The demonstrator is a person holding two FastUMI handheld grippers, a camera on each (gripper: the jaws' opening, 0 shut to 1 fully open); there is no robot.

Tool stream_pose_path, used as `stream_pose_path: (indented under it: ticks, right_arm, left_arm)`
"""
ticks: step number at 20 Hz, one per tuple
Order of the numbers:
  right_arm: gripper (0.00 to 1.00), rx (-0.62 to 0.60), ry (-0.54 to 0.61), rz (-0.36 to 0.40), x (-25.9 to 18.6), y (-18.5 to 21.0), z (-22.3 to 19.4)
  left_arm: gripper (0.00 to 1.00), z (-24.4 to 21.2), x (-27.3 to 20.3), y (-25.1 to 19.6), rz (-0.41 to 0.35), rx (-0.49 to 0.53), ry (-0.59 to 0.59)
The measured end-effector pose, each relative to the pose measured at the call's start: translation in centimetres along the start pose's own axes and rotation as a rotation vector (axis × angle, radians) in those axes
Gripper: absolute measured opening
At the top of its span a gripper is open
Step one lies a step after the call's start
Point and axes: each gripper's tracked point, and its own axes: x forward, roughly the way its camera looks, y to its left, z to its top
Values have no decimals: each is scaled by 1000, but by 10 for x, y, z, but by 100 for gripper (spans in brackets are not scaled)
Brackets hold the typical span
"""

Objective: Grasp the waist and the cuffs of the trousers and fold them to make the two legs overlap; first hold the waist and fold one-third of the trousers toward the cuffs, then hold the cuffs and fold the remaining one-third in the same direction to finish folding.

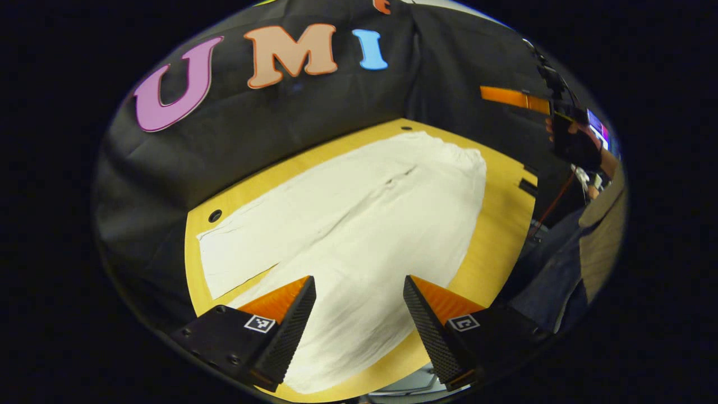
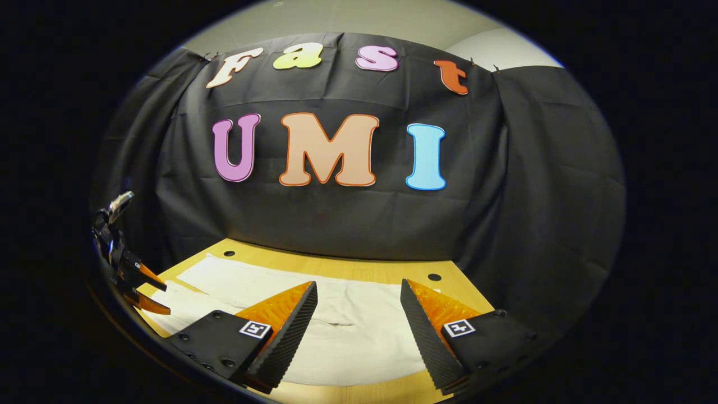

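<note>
Two pairs of fingers stand apart and hold nothing: your left gripper (image 1: 359, 314) hangs above the trousers (image 1: 359, 224), and your right gripper (image 2: 359, 320) hovers over the same pale cloth (image 2: 348, 331). Between and beyond the left fingers the trousers lie spread flat on the bench (image 1: 493, 247), legs side by side, not yet overlapped. Which end is the waist I cannot tell for certain. The cloth looks soft, light and limp, so it will likely sag and drag; pinch right at an edge, taking hem and waistband, and lift both ends together. No containers sit on the bench. Beyond the right fingers, the left gripper (image 2: 143, 289) shows off to the side.
</note>
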Motion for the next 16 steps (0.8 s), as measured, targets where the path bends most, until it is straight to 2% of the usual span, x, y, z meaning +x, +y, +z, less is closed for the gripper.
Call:
stream_pose_path:
  ticks: [3, 8, 9, 12, 16]
  right_arm:
    - [96, 0, 33, -19, -3, -6, -16]
    - [99, 11, 63, -52, -2, -14, -28]
    - [96, 14, 62, -53, -1, -14, -29]
    - [96, 13, 62, -55, 2, -13, -30]
    - [96, -6, 71, -47, 5, -7, -35]
  left_arm:
    - [95, -40, 1, -7, -83, 28, 119]
    - [95, -77, -9, -9, -163, 122, 277]
    - [93, -85, -11, -11, -174, 142, 306]
    - [91, -101, -17, -9, -200, 226, 378]
    - [89, -120, -21, -7, -225, 286, 458]
